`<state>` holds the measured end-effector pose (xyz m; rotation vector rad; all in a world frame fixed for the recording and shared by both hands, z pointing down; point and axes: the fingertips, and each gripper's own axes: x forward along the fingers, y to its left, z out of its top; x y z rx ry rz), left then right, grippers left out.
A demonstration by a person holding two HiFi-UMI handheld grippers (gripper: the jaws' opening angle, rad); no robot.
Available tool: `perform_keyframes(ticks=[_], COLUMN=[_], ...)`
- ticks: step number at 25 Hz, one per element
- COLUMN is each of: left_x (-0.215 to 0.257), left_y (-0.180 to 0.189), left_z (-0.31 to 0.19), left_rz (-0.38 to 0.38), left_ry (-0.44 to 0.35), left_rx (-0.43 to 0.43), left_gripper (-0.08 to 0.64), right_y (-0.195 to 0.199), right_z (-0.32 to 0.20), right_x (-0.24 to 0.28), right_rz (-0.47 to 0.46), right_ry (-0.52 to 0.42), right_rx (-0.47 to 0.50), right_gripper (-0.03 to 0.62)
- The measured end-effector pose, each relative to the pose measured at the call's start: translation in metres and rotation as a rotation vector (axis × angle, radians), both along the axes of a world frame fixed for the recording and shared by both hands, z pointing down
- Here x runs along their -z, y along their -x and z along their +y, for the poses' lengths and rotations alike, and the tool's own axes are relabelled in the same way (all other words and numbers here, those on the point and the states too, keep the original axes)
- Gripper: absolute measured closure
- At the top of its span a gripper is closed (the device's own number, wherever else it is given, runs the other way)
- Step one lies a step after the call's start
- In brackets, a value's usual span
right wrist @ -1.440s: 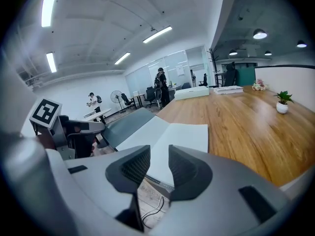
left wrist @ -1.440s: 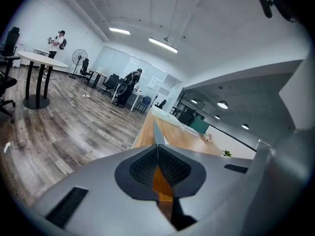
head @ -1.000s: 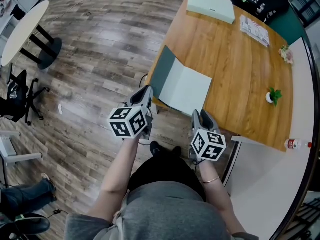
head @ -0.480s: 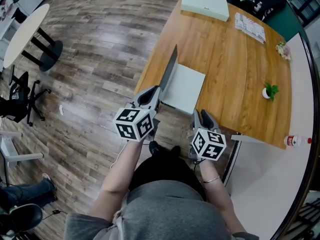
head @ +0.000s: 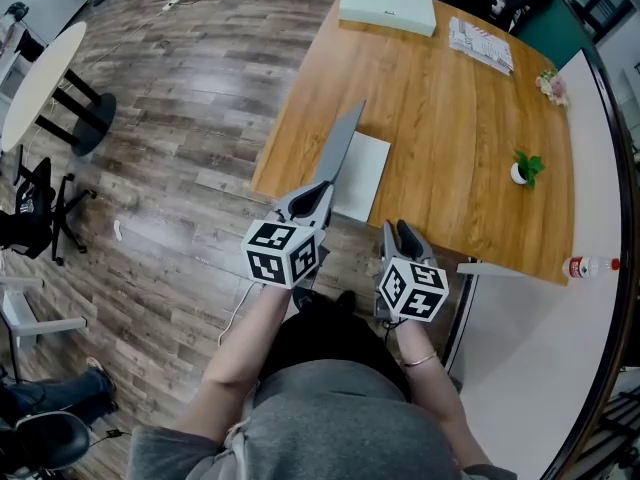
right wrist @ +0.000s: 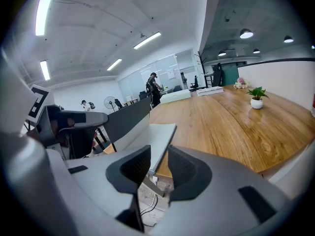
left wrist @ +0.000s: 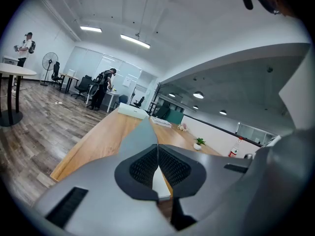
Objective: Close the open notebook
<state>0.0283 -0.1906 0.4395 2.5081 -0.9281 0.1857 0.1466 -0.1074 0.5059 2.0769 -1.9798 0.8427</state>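
The left claw pinches the cover of the notebook, and the cover stands straight up at the near edge of the table, so closing looks half done. Next the cover must tip down onto the page. The right claw is spread and empty close by, and the plant and box are far off, so nothing blocks.

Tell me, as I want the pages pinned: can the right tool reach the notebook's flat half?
Probably yes: the right tool is open, the flat half lies just ahead with nothing between; the left tool holds the cover up, off to the side.
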Motion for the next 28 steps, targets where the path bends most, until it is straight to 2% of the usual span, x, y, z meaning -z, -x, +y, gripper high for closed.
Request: perform_keyframes(ticks=[9,14,28], left_x=[-0.029,-0.051,-0.099], left_y=[-0.037,-0.055,-0.078], left_z=[0.02,0.028,0.039], left_rz=[-0.138,-0.208,-0.376], left_ry=[-0.012,0.022,0.066], left_rx=[-0.072,-0.112,-0.159], left_gripper=[0.532,0.532,0.531], right_y=[-0.02,-0.032,-0.057], right_z=[0.016,0.025,0.049], right_x=[-0.001,-0.003,-0.007], right_rz=[-0.009,-0.017,-0.029], right_ry=[-0.001,-0.001,0.001], right_rx=[-0.035,-0.06,-0.123], right_gripper=[0.477,0.479,0.479])
